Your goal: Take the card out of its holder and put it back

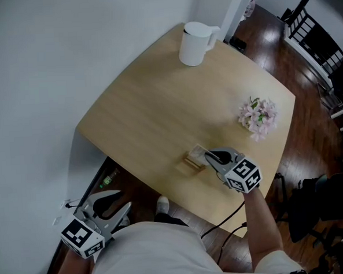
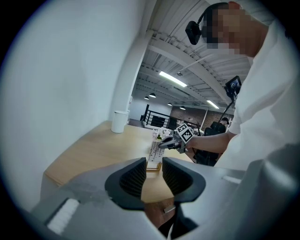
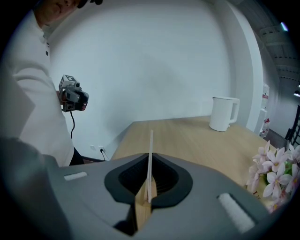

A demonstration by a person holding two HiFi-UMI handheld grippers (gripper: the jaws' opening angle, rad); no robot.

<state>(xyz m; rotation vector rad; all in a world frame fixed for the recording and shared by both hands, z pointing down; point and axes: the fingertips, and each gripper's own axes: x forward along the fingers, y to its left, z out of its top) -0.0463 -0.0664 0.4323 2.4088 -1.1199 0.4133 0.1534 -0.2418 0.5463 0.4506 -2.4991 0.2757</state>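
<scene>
A small wooden card holder [image 1: 191, 160] stands near the front edge of the table [image 1: 152, 100]. My right gripper [image 1: 210, 158] reaches it from the right and is shut on the thin white card [image 3: 150, 159], which I see edge-on between the pads. The card's lower end sits at the wooden holder [image 3: 142, 208]. In the left gripper view the printed card [image 2: 154, 149] stands upright over the holder [image 2: 153, 165], with the right gripper [image 2: 165, 143] at its top. My left gripper [image 1: 120, 200] hangs off the table at lower left, open and with nothing in it [image 2: 153, 176].
A white jug [image 1: 194, 42] stands at the table's far corner. A bunch of pale pink flowers [image 1: 258, 115] lies at the right, near the right gripper. A white wall runs along the left. Dark chairs [image 1: 329, 54] stand on the wood floor beyond.
</scene>
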